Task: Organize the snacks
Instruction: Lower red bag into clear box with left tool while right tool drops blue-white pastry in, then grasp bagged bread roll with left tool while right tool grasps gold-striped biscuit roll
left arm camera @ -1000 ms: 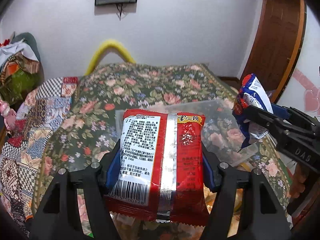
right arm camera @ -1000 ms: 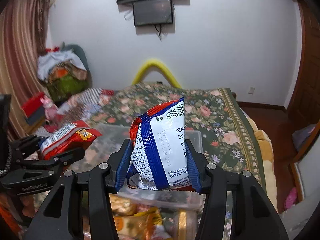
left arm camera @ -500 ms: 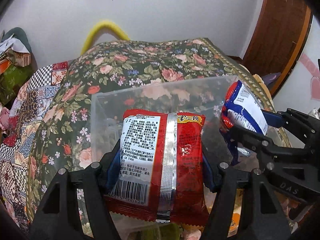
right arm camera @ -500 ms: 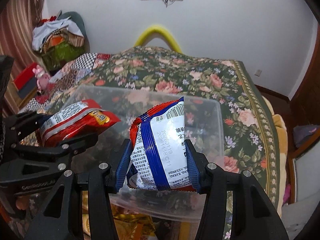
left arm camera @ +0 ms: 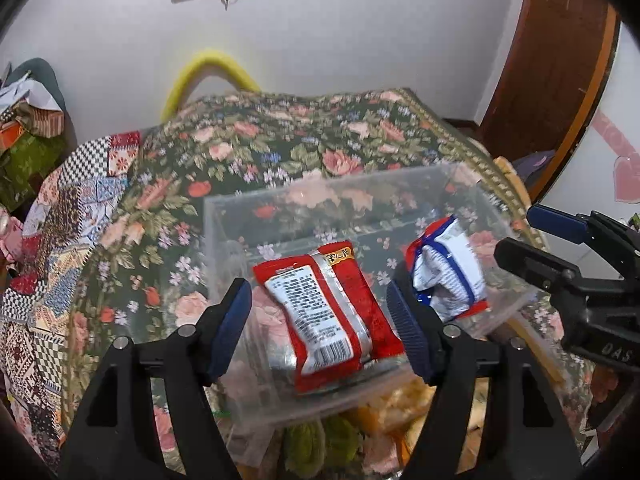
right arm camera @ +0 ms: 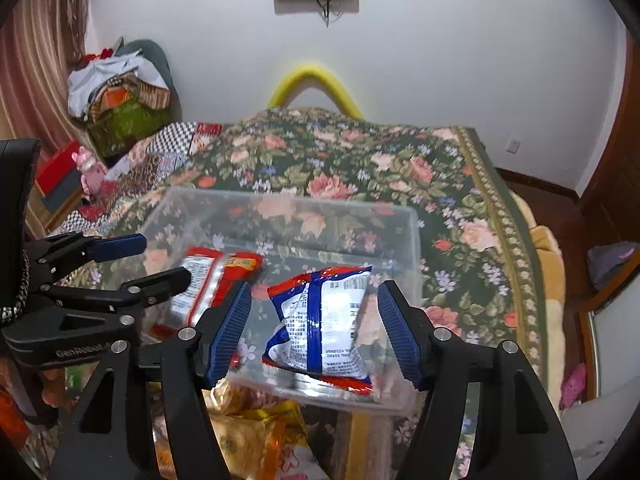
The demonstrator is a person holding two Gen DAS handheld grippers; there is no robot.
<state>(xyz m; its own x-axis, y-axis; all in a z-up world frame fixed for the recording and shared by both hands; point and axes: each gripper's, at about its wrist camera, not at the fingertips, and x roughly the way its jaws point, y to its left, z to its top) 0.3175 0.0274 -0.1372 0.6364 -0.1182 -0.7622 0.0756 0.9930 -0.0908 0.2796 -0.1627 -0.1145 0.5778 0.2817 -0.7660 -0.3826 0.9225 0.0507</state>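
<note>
A clear plastic bin (left arm camera: 224,216) (right arm camera: 408,236) sits on the floral bedspread. A red snack packet (left arm camera: 328,312) lies inside it, below my left gripper (left arm camera: 320,320), which is open and empty. It shows at the left in the right wrist view (right arm camera: 212,280). A white, blue and red snack packet (right arm camera: 324,328) lies in the bin beside it, below my right gripper (right arm camera: 314,328), also open and empty. That packet shows at the right in the left wrist view (left arm camera: 448,268), with the right gripper (left arm camera: 540,240) beyond it.
More snack packets (right arm camera: 256,432) in yellow and orange lie in front of the bin, near the bed's front edge. The floral bedspread (right arm camera: 360,160) stretches behind it. A pile of clothes (right arm camera: 116,92) sits at the far left. A wooden door (left arm camera: 552,60) stands at the right.
Both grippers have opened and let go of their packets, which have dropped into the clear bin. Both grippers have drawn back a little above it.
</note>
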